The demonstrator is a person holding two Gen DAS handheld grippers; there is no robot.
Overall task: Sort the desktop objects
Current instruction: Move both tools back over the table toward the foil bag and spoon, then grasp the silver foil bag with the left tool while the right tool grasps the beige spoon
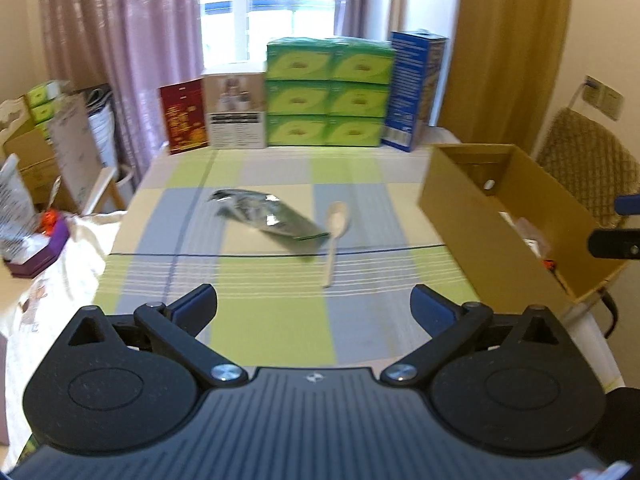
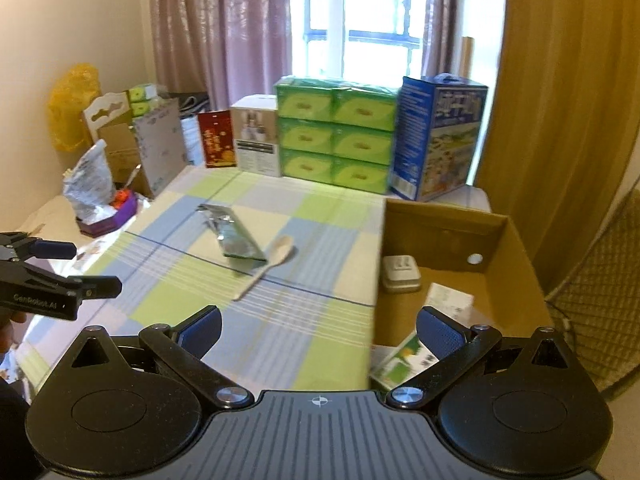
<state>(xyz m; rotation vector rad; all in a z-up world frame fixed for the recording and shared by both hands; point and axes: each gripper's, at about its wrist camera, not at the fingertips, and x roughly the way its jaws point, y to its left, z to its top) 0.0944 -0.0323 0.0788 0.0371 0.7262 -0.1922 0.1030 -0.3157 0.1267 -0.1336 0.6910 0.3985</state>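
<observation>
A silver foil pouch [image 1: 266,218] [image 2: 234,234] lies mid-table on the checked cloth, with a pale plastic spoon [image 1: 335,236] [image 2: 268,266] beside it on the right. An open cardboard box [image 1: 496,216] [image 2: 516,248] stands at the table's right edge and holds a small white case [image 2: 400,274] and some paper packets [image 2: 448,300]. My left gripper [image 1: 314,304] is open and empty, hovering short of the spoon. My right gripper [image 2: 320,328] is also open and empty, above the box's near left wall. The left gripper's fingers [image 2: 94,284] show at the left edge of the right wrist view.
Stacked green tissue boxes [image 1: 328,94], a blue carton [image 1: 414,88], a white box [image 1: 236,112] and a red card [image 1: 184,116] line the far edge. A purple tray with a bag [image 2: 102,208] sits off the left side. A woven chair [image 1: 584,160] stands right of the table.
</observation>
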